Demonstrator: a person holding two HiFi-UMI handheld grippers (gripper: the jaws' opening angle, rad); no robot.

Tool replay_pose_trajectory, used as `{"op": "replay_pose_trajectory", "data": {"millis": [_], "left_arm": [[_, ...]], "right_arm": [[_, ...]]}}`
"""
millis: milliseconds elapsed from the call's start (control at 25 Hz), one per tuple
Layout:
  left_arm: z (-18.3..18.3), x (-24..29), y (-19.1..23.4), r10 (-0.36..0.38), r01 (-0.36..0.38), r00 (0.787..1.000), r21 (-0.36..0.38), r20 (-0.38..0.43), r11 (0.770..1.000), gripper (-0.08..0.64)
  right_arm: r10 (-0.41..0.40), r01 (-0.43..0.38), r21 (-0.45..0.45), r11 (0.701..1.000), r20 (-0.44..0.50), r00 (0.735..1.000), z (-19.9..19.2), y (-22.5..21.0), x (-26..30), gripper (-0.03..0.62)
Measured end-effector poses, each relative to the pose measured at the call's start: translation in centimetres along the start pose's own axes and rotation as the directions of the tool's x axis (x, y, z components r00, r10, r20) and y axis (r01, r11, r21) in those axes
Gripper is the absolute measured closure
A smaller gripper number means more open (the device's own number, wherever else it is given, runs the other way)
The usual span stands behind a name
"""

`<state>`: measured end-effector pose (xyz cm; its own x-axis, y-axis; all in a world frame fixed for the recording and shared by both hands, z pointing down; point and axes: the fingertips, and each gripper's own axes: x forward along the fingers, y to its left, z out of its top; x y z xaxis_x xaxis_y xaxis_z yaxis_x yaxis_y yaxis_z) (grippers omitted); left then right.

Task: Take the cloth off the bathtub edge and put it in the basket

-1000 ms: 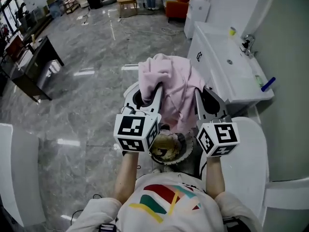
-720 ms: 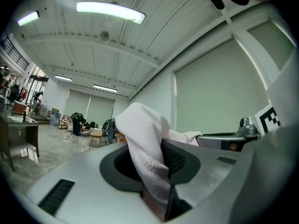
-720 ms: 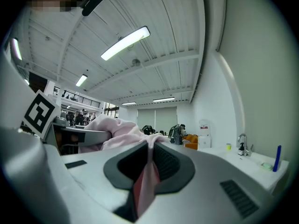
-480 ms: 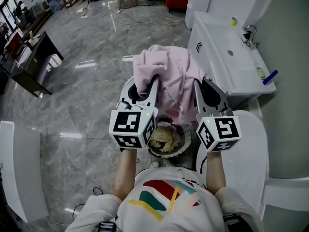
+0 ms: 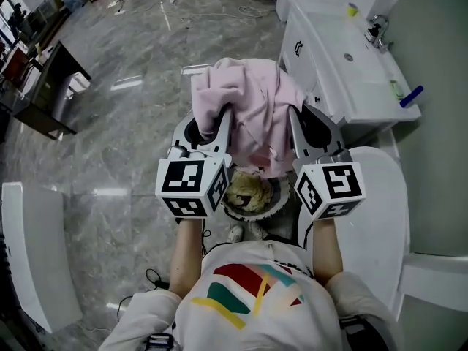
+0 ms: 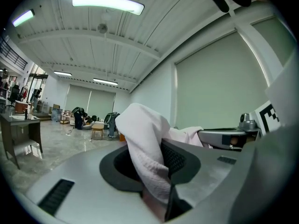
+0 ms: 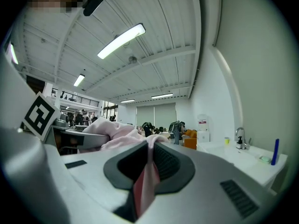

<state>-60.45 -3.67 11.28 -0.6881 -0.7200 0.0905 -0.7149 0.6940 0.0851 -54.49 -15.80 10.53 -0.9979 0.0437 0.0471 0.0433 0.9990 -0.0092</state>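
Note:
Both grippers hold a pink cloth (image 5: 248,104) up in front of me, bunched and draped between them. My left gripper (image 5: 221,119) is shut on its left part, and my right gripper (image 5: 295,119) is shut on its right part. In the left gripper view a thick fold of the cloth (image 6: 145,143) is pinched in the left gripper (image 6: 161,171). In the right gripper view a thin pink edge of the cloth (image 7: 145,185) is pinched in the right gripper (image 7: 148,164). Below my hands stands a round basket (image 5: 276,199) with something beige inside. The white bathtub (image 5: 376,232) is to my right.
A white sink counter (image 5: 340,72) with a faucet (image 5: 376,28) and a blue item (image 5: 409,96) stands at the back right. A dark desk (image 5: 44,86) is far left, and a white panel (image 5: 36,254) lies at the lower left. The floor is grey marble.
Both grippers, still gripping the pink cloth, have drifted a little left and up in the head view. More of the basket shows below them.

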Motion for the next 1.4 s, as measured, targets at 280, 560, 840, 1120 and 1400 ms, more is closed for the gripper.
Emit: {"op": "replay_pose_trajectory", "data": {"millis": [280, 560, 840, 1120, 1400], "left_arm": [[-4.7, 0.1, 0.5, 0.006, -0.006, 0.992, -0.005, -0.127, 1.0, 0.446], [-10.1, 0.6, 0.7, 0.005, -0.012, 0.967, -0.029, -0.253, 1.0, 0.446], [-15.9, 1.2, -0.7, -0.021, 0.006, 0.927, -0.043, -0.375, 0.999, 0.446], [-22.1, 0.8, -1.4, -0.006, -0.01, 0.877, -0.029, -0.48, 1.0, 0.446], [-27.9, 0.3, -1.1, 0.011, -0.032, 0.816, -0.028, -0.578, 0.999, 0.446]], "right_arm": [[-0.006, 0.006, 0.004, 1.0, -0.114, 0.993, -4.5, -0.4, -0.1, 0.541], [-0.017, 0.02, 0.013, 1.0, -0.218, 0.976, -8.9, -1.4, -0.8, 0.541], [-0.02, 0.023, 0.006, 1.0, -0.337, 0.941, -15.7, -2.1, -1.1, 0.545], [-0.027, 0.038, 0.015, 0.999, -0.455, 0.89, -22.4, -2.0, -2.5, 0.546], [-0.019, 0.027, 0.007, 1.0, -0.542, 0.84, -27.4, -1.4, -3.4, 0.549]]}}
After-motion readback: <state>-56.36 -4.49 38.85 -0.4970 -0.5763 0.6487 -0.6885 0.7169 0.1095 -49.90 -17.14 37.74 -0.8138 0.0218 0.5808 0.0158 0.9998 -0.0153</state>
